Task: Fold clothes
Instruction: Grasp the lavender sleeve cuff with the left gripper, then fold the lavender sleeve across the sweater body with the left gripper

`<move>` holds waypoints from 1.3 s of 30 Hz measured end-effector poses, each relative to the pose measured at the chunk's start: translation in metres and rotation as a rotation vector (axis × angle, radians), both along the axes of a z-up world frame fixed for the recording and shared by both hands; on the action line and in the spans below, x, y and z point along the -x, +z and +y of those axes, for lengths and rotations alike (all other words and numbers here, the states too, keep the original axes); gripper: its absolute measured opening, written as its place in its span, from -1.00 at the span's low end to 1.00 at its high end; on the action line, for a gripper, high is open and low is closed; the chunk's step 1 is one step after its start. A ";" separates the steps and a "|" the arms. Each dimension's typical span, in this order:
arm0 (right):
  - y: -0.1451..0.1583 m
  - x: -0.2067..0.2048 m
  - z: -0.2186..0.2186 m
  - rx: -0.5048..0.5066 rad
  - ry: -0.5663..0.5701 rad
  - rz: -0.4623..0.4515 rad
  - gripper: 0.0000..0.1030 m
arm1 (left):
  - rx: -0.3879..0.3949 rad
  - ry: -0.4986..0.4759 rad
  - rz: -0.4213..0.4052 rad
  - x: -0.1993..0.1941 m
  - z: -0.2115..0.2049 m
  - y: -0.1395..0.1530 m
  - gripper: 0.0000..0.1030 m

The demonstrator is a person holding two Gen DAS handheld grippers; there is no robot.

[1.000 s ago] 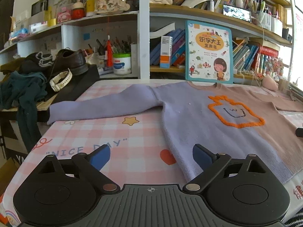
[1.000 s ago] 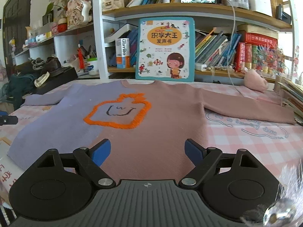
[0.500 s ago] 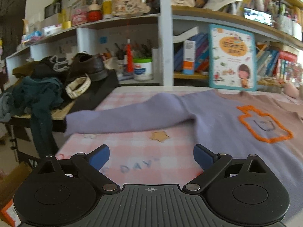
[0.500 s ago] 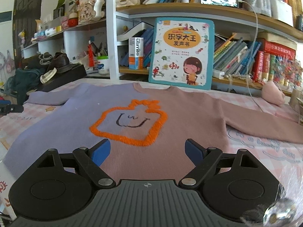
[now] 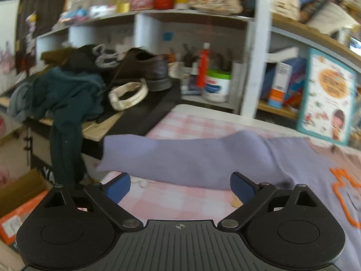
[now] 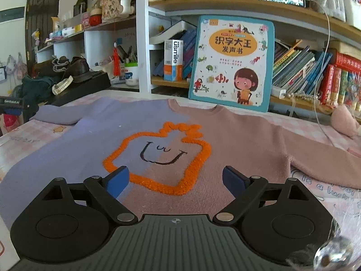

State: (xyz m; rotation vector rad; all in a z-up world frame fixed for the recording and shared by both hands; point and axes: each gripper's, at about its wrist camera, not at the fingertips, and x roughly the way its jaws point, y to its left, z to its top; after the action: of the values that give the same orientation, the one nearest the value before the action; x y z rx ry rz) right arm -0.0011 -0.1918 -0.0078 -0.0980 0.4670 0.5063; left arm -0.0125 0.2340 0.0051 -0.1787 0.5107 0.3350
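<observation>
Pretty cluttered backdrop here. A kids' picture book (image 6: 232, 64) with a teal border stands propped against the shelf (image 6: 248, 6), with rows of books (image 6: 300, 67) packed in beside it. Off to the left there's a brown leather shoe (image 5: 144, 67) sitting on a black box (image 5: 146, 113), a cream strap (image 5: 128, 94) just in front of it, and a dark green garment (image 5: 65, 94) hanging over the edge. The bench (image 5: 180, 198) has a pink checked cover.

The left gripper (image 5: 180, 186) swings left along the sweater (image 6: 158, 135), from the lilac body out to the lilac sleeve (image 5: 180, 158), its view now blurred. The right gripper (image 6: 176, 181) edges nearer the orange motif (image 6: 158, 155), its jaws opening, nothing between them.
</observation>
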 end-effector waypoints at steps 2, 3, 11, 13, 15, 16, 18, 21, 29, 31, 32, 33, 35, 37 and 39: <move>-0.001 -0.001 -0.001 -0.003 0.005 0.003 0.73 | 0.006 0.041 0.008 -0.006 0.010 -0.002 0.88; -0.001 -0.002 -0.002 -0.004 0.007 0.005 0.73 | 0.006 0.059 0.015 -0.009 0.015 -0.002 0.88; -0.001 -0.003 0.003 0.016 0.025 -0.055 0.73 | 0.101 0.220 0.077 -0.036 0.062 -0.014 0.80; -0.001 -0.004 0.004 0.016 0.022 -0.063 0.73 | 0.159 0.270 0.077 -0.040 0.076 -0.018 0.69; -0.001 -0.005 0.004 0.011 0.025 -0.055 0.73 | 0.209 0.310 0.082 -0.044 0.088 -0.023 0.64; -0.001 -0.005 0.004 0.010 0.026 -0.053 0.73 | 0.231 0.322 0.088 -0.046 0.093 -0.025 0.62; -0.001 -0.005 0.004 0.008 0.025 -0.055 0.73 | 0.285 0.333 0.097 -0.050 0.101 -0.031 0.61; -0.001 -0.006 0.006 0.019 0.027 -0.049 0.73 | 0.377 0.336 0.081 -0.051 0.109 -0.038 0.57; -0.003 -0.007 0.010 0.049 0.023 -0.040 0.73 | 0.510 0.315 -0.014 -0.048 0.118 -0.044 -0.51; -0.003 -0.007 0.009 0.041 0.020 -0.045 0.73 | 0.468 0.305 -0.018 -0.047 0.114 -0.037 -0.83; -0.003 -0.006 0.008 0.035 0.019 -0.046 0.73 | 0.457 0.297 -0.020 -0.046 0.113 -0.035 -0.89; -0.002 -0.006 0.006 0.028 0.019 -0.047 0.73 | 0.447 0.287 -0.022 -0.045 0.111 -0.032 -0.94; -0.002 -0.007 0.004 0.015 0.022 -0.040 0.73 | 0.413 0.267 -0.030 -0.044 0.105 -0.023 -0.94; -0.002 -0.008 0.001 0.011 0.020 -0.012 0.73 | 0.367 0.222 -0.052 -0.042 0.092 -0.010 -0.94; -0.002 -0.008 -0.005 0.009 -0.004 0.009 0.73 | 0.347 0.155 -0.084 -0.043 0.074 0.008 -0.94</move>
State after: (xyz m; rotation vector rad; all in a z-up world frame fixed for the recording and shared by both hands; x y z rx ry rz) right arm 0.0072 -0.1973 -0.0094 -0.1035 0.4786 0.5013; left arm 0.0308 0.3076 0.0129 -0.5685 0.4701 0.3870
